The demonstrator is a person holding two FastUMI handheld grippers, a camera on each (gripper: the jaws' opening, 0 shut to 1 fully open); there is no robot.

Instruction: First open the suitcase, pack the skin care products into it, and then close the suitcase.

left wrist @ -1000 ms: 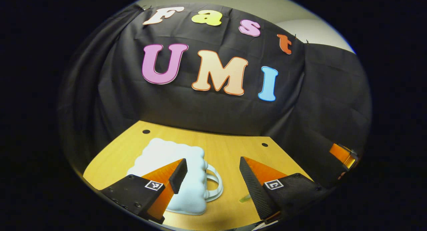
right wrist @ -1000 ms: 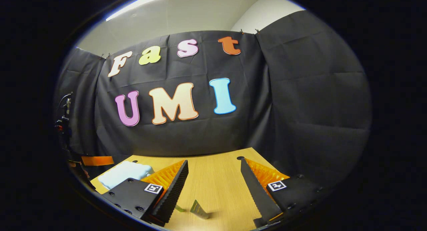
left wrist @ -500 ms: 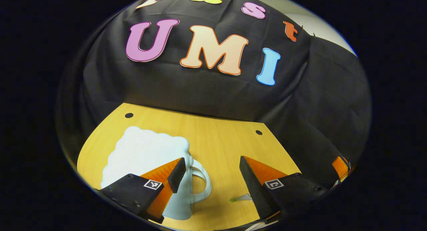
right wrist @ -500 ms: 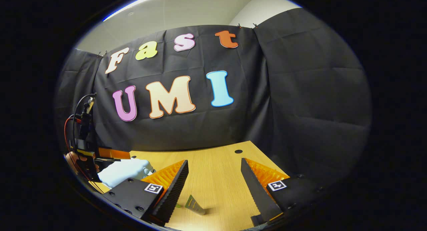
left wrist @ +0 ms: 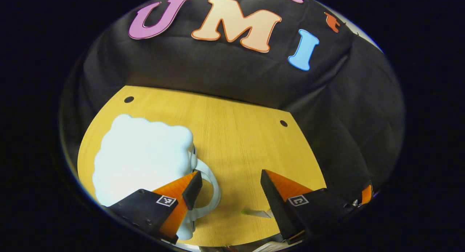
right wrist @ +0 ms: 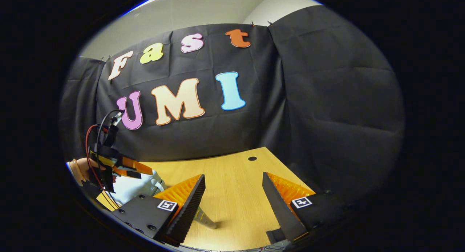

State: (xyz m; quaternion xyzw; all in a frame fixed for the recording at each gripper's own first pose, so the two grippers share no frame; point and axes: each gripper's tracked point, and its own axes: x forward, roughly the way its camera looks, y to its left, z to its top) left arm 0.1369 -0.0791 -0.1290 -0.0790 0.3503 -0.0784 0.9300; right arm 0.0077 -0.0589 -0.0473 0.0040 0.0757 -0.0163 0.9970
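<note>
While left tongs (left wrist: 229,184) gape, scalloped glossy suitcase (left wrist: 141,157) lies on woodgrain table (left wrist: 239,135).

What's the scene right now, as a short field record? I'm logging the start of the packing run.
suitcase: white, scalloped edge, closed, flat on the wooden table
handle: faces the left hand-held gripper
left hand-held gripper: open, above the handle side
right hand-held gripper: open, holds nothing
skin care product: small tube on the table

No readable text or numbers; small square coded tags (left wrist: 166,200) sit on the gripper bodies, unreadable.
</note>
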